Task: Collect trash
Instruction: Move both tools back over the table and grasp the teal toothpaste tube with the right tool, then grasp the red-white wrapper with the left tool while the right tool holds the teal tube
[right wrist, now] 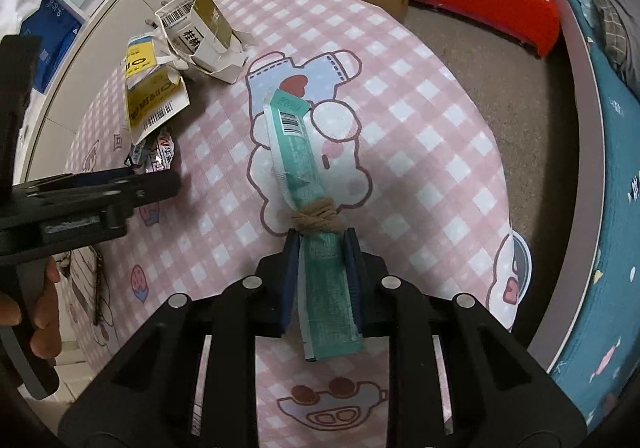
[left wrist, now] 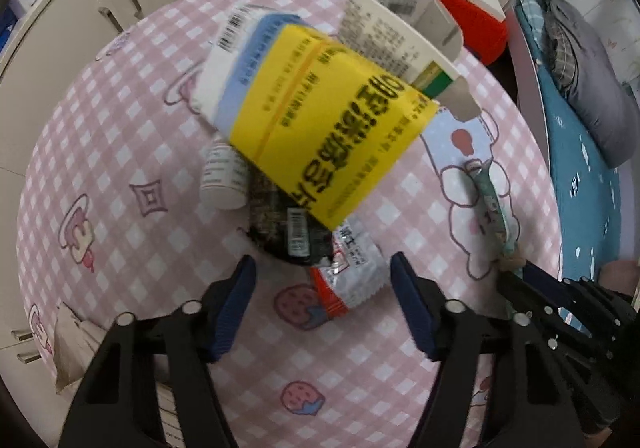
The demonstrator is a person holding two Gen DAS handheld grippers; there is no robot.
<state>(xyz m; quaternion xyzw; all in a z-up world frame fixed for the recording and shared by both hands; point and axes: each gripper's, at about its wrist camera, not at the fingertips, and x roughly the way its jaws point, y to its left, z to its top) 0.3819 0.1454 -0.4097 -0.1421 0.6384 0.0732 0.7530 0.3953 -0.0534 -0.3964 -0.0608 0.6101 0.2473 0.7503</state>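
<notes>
Right wrist view first, then left; we list largest to smallest.

1. Table (right wrist: 420, 119), pink checked cloth: we find all the trash on it, none yet in a bin, and we see no bin.
2. Yellow carton (left wrist: 320, 119), flattened, lying over the other litter in the pile.
3. White carton (left wrist: 400, 31), torn open, leaning at the yellow carton's far edge.
4. Teal wrapper (right wrist: 296, 151), long, bound with twine (right wrist: 316, 213). Our right gripper (right wrist: 322, 248) pinches its near end; the rest rests on the cloth.
5. Dark packet (left wrist: 280, 224) and red-and-silver sachet (left wrist: 348, 272), partly under the yellow carton.
6. White bottle (left wrist: 222, 175), on its side.

Left gripper (left wrist: 322, 268): jaws spread either side of the sachet, touching nothing.

Progress, as we judge it: 1 piece gripped, the pile remaining.
</notes>
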